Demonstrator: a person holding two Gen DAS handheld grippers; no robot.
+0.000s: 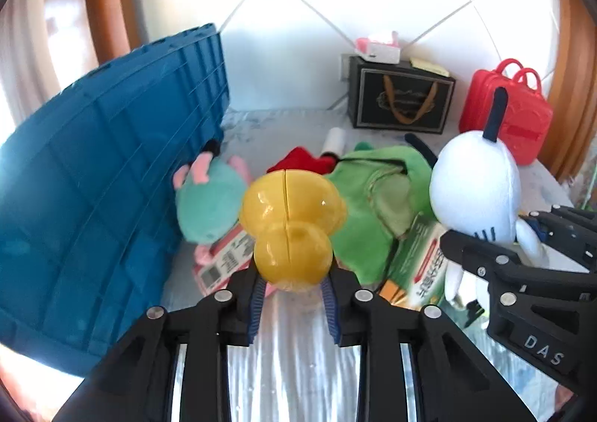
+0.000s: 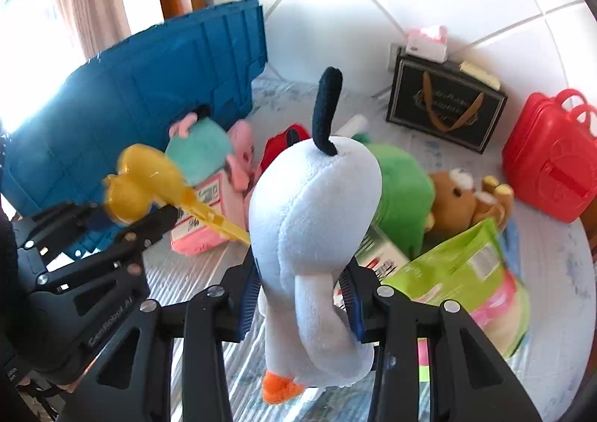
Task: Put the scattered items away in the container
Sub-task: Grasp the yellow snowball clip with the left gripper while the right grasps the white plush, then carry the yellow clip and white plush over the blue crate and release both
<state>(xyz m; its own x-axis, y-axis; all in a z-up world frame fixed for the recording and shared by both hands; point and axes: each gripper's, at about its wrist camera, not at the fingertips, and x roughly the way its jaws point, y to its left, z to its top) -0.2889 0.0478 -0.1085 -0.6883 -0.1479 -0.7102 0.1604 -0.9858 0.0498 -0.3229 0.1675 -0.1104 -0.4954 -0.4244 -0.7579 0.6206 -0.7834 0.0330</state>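
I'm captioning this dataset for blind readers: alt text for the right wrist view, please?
The right gripper holds a white plush toy above a table strewn with soft toys and packets. At left, the left gripper grips a yellow duck-shaped toy beside a blue crate.

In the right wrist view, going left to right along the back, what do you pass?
Blue crate → black gift bag → red plastic case.
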